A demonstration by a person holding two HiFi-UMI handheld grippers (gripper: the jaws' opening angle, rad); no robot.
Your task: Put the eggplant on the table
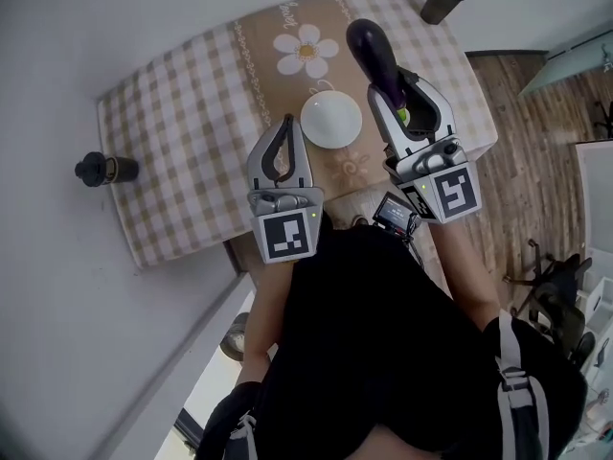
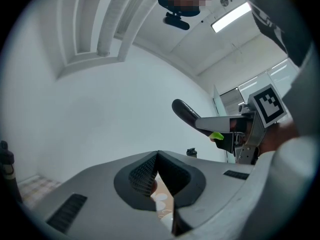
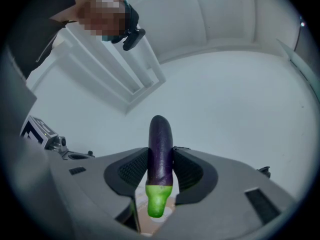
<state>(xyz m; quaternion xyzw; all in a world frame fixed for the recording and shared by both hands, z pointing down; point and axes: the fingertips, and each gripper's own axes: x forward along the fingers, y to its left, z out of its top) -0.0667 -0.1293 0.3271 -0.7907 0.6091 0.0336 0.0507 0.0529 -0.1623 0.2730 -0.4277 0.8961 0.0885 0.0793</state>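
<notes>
The right hand-held gripper [image 3: 160, 164] clamps the eggplant [image 3: 160, 134] near its green stem — smooth, light, probably slippery; left hand-held gripper [image 2: 156, 156] pinched together, empty.

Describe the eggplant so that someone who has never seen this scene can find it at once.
Find the table with the checked cloth, then the right gripper over its right side. The eggplant is clamped in that gripper: the only long, dark purple thing, with a green end, unlike the round white dish nearby.
</notes>
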